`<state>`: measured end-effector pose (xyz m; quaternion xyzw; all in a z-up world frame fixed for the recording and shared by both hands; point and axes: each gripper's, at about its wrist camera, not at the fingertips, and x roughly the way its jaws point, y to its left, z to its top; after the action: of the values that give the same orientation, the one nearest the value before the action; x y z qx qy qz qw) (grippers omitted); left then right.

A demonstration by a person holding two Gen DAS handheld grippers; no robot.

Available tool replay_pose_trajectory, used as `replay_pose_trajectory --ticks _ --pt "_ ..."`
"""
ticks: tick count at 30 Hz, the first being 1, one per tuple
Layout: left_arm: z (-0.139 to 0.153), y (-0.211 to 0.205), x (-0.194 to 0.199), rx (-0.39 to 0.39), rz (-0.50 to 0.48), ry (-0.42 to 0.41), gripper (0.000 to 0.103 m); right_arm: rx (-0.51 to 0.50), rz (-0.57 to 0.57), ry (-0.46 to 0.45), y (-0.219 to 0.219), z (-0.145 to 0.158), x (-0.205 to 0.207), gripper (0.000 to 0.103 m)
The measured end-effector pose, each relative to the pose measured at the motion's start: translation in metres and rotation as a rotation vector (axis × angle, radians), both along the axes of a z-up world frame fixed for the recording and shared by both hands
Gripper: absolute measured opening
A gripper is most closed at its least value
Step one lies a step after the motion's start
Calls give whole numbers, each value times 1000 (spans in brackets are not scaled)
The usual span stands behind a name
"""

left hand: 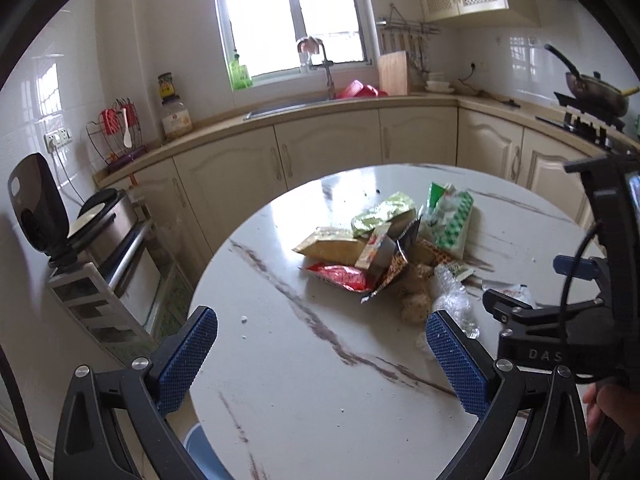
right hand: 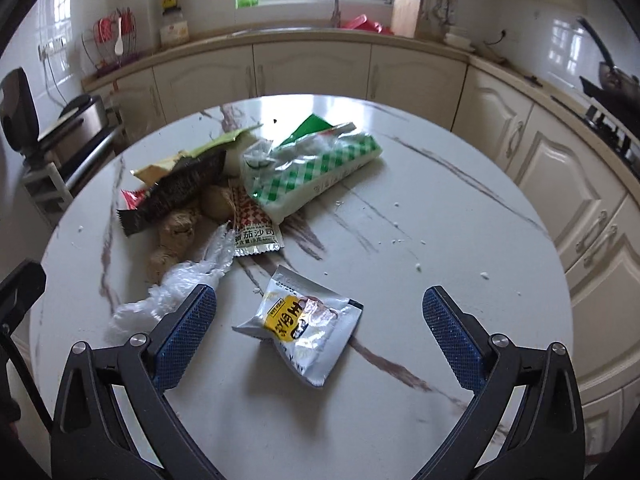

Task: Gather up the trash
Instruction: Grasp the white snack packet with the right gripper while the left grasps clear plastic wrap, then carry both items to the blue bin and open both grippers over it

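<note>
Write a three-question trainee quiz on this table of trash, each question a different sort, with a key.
1. True or false: the right gripper is shut on the silver packet.
2. Multiple choice: in the right wrist view, the green checked bag lies (A) nearer the camera than the silver packet, (B) farther away than it, (C) on the floor.
3. Fill in: the trash lies on a round ____ with dark veins.

Key:
1. False. Its jaws stand wide apart, with the packet lying flat between them, untouched. The left gripper is open too.
2. B.
3. Table.
</note>
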<state>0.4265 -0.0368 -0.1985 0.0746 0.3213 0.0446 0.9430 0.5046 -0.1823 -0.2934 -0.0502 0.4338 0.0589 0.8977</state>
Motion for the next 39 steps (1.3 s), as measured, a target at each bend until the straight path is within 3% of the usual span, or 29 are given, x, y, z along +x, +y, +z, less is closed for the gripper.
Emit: replay_pose_trajectory --ticks 1,2,4,10,13,20,24,29,30,39 --pt "-2 -2 5 6 -3 4 102 4 3 6 -1 0 1 95" --pt "-4 -4 8 10 -5 8 102 5 5 9 -3 0 3 81" --pt "-9 -10 20 11 -28 26 102 -12 3 38 -6 -4 5 71" --pt "-21 -24 52 -1 -56 70 102 -1 66 75 -15 -7 2 63" --pt "-28 -33 65 6 -65 85 102 11 81 86 -25 -3 2 42" --pt "-41 -56 103 2 -91 146 99 128 84 99 -57 1 -2 30" --pt "-50 -61 123 -17 -77 211 55 157 95 95 -64 3 -9 25" --pt "-45 -56 123 -67 -120 214 28 203 98 86 -69 6 -17 21" --pt "-46 -51 120 -90 -131 222 14 216 100 85 -70 7 -18 21" --pt "-31 -2 87 -271 -208 201 11 288 105 60 -68 15 -41 20"
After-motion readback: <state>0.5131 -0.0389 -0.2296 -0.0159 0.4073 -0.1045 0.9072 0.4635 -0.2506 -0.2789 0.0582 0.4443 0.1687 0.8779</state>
